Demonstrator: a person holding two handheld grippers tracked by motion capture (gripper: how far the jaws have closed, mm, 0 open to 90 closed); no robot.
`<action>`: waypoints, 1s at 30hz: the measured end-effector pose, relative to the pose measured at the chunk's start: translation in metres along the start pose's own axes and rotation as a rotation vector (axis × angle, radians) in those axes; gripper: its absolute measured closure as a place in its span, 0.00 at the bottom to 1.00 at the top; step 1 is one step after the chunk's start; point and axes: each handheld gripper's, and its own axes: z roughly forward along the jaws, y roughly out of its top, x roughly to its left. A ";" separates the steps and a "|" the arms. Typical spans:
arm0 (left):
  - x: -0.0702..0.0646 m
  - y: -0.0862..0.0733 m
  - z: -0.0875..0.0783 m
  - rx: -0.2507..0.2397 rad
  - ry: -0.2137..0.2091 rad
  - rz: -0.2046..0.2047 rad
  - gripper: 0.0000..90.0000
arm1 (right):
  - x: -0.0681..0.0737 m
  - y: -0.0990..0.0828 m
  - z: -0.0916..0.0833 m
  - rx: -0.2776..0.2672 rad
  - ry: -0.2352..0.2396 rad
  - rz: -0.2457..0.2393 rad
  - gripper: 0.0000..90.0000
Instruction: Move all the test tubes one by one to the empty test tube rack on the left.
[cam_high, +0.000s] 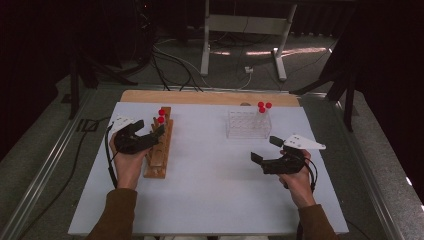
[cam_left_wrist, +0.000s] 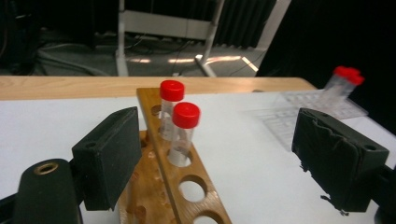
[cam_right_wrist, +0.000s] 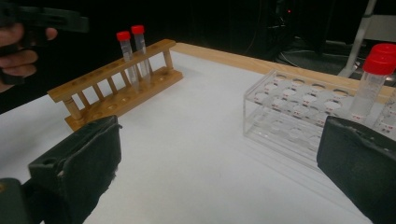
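Now left claw (cam_left_wrist: 212, 163) open, wooden rack (cam_left_wrist: 187, 186)

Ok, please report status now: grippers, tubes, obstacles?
Left gripper open, empty, at wooden rack. Right gripper open, empty. Two red-capped tubes standing in rack. Nothing in the way.

1. Light from above is falling on the white counter (cam_high: 215, 175), making it the brightest area, while the room around it is lying in near darkness.
2. Streaks of glare are shining on the floor (cam_high: 260, 52) behind the counter.
3. In the left gripper view, the clear rack (cam_left_wrist: 308, 105) is looking washed out and blurred.
4. In both gripper views, the near tongs are showing soft, and the pictures are appearing grainy.
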 end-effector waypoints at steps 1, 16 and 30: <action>0.000 -0.001 -0.004 -0.015 -0.002 0.005 0.19 | 0.000 0.000 0.000 -0.002 -0.002 0.000 0.00; -0.004 -0.015 -0.040 -0.043 0.000 0.050 0.01 | -0.002 0.007 -0.007 -0.029 -0.045 0.008 0.00; -0.015 -0.012 -0.049 -0.096 -0.008 0.062 0.01 | -0.019 0.020 -0.002 -0.030 -0.139 0.029 0.01</action>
